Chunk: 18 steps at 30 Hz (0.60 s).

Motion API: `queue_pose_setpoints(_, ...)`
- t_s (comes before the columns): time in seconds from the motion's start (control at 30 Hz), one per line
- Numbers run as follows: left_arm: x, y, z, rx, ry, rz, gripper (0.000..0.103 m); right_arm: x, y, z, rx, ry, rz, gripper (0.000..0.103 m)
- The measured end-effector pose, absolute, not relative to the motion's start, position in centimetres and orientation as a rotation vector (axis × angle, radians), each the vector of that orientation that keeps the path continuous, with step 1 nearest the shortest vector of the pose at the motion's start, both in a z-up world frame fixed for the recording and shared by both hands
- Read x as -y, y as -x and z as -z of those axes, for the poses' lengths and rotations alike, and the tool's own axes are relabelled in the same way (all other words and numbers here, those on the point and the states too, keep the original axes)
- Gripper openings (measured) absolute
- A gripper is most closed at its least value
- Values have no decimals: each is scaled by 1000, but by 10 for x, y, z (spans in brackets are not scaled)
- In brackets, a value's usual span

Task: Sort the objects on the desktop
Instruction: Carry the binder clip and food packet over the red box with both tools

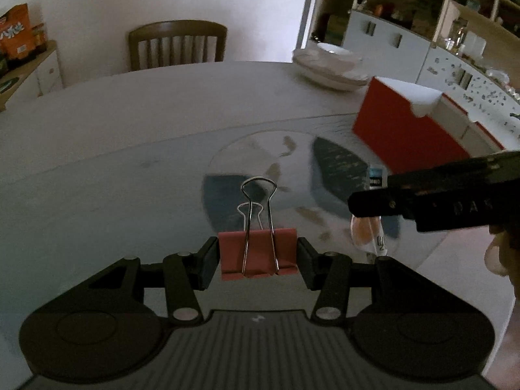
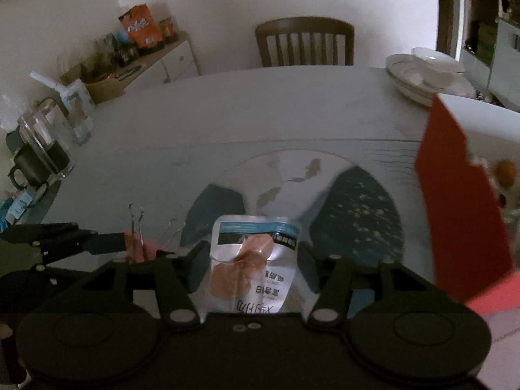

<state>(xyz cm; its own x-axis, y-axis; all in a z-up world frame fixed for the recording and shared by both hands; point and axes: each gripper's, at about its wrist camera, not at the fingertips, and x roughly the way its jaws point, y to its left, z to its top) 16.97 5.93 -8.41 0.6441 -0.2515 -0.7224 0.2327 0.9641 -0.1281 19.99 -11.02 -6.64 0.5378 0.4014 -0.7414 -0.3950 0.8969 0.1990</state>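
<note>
Pale round surface point(image 2: 247, 110), red box point(image 2: 461, 214) at right, stacked white plates point(image 2: 425, 78) beyond it, glass jug point(image 2: 42, 149) far left of box.

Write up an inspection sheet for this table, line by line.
Surface: pale round table with a glass turntable in the middle.
Job's things: red binder clip between the left gripper's fingers; snack packet between the right gripper's fingers; red box stands open to the right, with some items inside.
Clutter: stacked white dishes at the far edge; glass pitcher and drinking glass on the left.
Grippers: left gripper closed on the clip; right gripper around the packet, contact unclear.
Cables: nothing seen.
Surroundings: wooden chair, sideboard with snack bags, shelving.
</note>
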Motion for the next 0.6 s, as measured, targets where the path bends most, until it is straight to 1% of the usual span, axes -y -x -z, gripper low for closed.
queue_pose_setpoints(0.3, -12, -162, 58, -813, 6, 333, 50, 159, -175, 38, -831, -25, -477, 57)
queue_pose_setpoints(0.6, 44, -164, 28, -775, -26, 406, 50, 214, -168, 9, -812, -19, -456, 57)
